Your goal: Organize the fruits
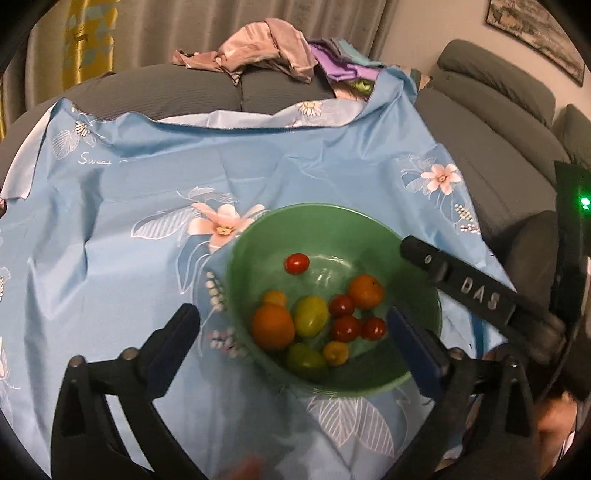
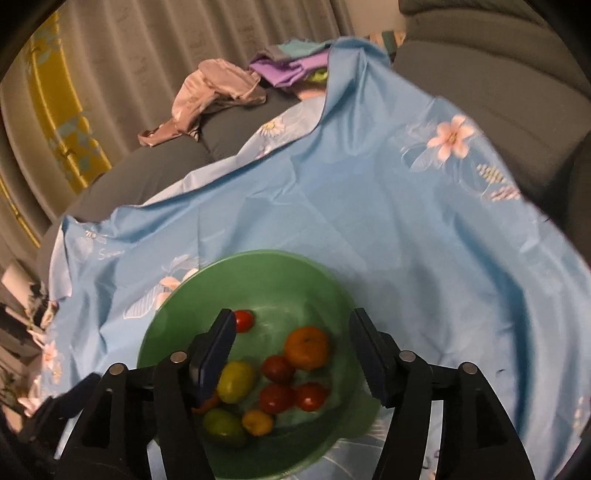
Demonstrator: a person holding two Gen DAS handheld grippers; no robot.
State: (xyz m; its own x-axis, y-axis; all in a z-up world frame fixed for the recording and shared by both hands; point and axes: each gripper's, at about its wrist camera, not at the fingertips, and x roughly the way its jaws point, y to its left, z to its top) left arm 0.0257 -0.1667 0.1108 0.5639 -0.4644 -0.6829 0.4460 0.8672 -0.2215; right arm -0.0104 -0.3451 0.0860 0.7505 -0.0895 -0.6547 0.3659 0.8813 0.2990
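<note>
A green bowl (image 1: 258, 236) stands on a blue flowered cloth (image 1: 147, 192). It holds several small fruits: two oranges (image 1: 272, 326), red tomatoes (image 1: 296, 263), green ones (image 1: 311, 315) and small yellow ones (image 1: 336, 352). My left gripper (image 1: 291, 325) is open and empty, its fingers (image 1: 173, 336) straddling the bowl's near side. My right gripper (image 2: 293, 336) is open and empty above the bowl (image 2: 266, 269), over the fruits (image 2: 306, 347). The right gripper's finger (image 1: 461, 284) also shows in the left wrist view, at the bowl's right.
The cloth (image 2: 369, 206) covers a grey sofa seat (image 1: 155, 88). Crumpled pink cloth (image 1: 258, 48) and purple cloth (image 1: 340, 62) lie on the cushions behind. Grey sofa backrests (image 1: 491, 122) rise at the right. Curtains (image 1: 147, 26) hang at the back.
</note>
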